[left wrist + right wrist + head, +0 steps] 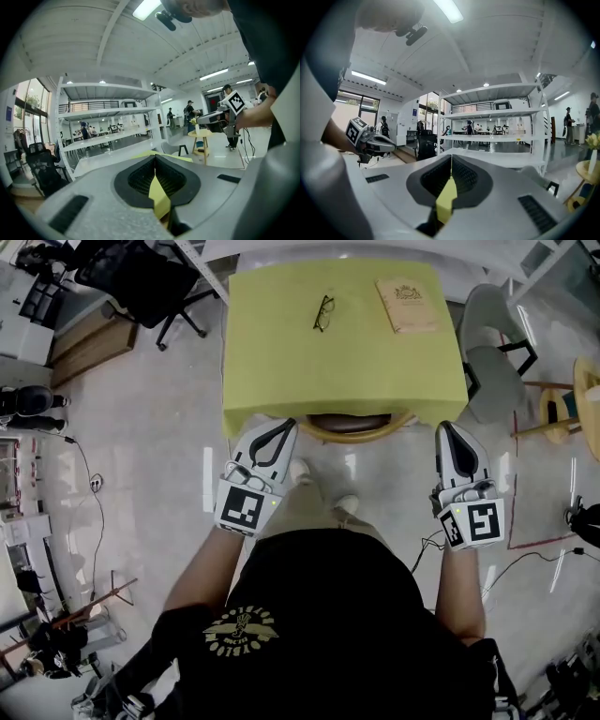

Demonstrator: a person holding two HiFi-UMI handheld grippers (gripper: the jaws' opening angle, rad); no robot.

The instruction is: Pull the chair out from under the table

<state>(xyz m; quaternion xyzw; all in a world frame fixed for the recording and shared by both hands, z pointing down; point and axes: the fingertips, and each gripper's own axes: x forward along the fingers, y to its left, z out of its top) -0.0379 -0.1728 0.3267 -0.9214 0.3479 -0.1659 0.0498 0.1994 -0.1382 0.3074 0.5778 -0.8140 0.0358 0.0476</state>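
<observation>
A table under a yellow-green cloth (342,362) fills the upper middle of the head view. The chair (358,428) is tucked beneath its near edge; only a curved wooden rim and a dark seat show. My left gripper (284,425) is shut and empty, its tip just left of the chair's rim at the cloth's edge. My right gripper (447,427) is also shut and empty, a little right of the rim. In the left gripper view the left gripper (154,158) has its jaws together, with yellow cloth behind them. The right gripper (451,158) looks the same in its own view.
Glasses (323,312) and a tan book (406,304) lie on the cloth. A white chair (492,343) stands right of the table, with a wooden stool (586,399) beyond it. A black office chair (141,277) sits at the upper left. Cables (525,563) run over the floor.
</observation>
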